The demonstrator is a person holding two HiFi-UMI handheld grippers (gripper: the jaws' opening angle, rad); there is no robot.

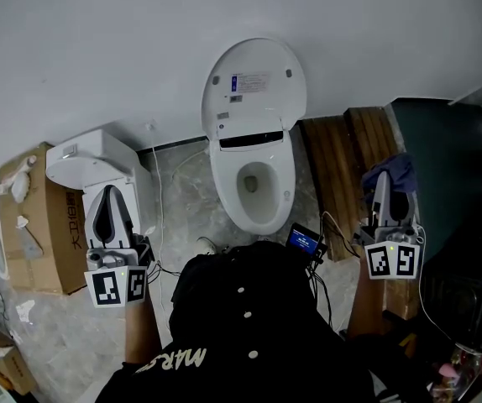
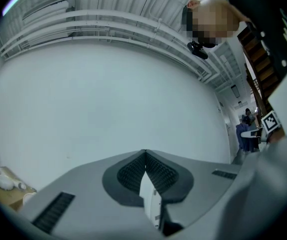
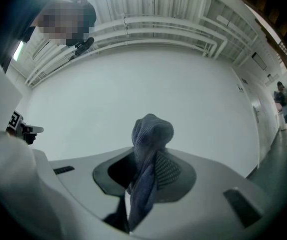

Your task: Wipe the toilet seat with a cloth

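Wearer: dark buttoned top [image 1: 241, 326] fills the near edge of the head view; both forearms are raised, one on each side of the body.
Left gripper [image 1: 108, 196]: held near left, marker cube toward the wearer, jaws pointing away to the far wall. In the left gripper view [image 2: 145, 156] the ribbed pads meet at the tips with nothing between them.
Right gripper [image 1: 381, 183]: held near right, about level with the left one and well apart from it, also pointing away. In the right gripper view [image 3: 151, 159] the jaws are clamped on the cloth.
Cloth [image 3: 152, 131]: blue, ribbed, bunched; a rounded wad stands out past the jaw tips and a tail hangs back between the pads. In the head view [image 1: 392, 170] it shows at the tip of the right gripper, to the right of the toilet and not touching it.
Device [image 1: 304, 240]: small, with a lit blue screen, between the wearer and the toilet, cables trailing from it.
Toilet seat [image 1: 224, 187]: white ring around the open bowl, centre of the scene, between the two grippers and farther off.
Lid [image 1: 254, 86]: raised, leaning toward the far wall.
Cardboard box [image 1: 35, 225]: far left on the floor.
White unit [image 1: 90, 162]: just right of the box, behind the left gripper.
Wooden planks [image 1: 342, 162]: right of the toilet.
Wall [image 1: 98, 49]: plain white, farthest.
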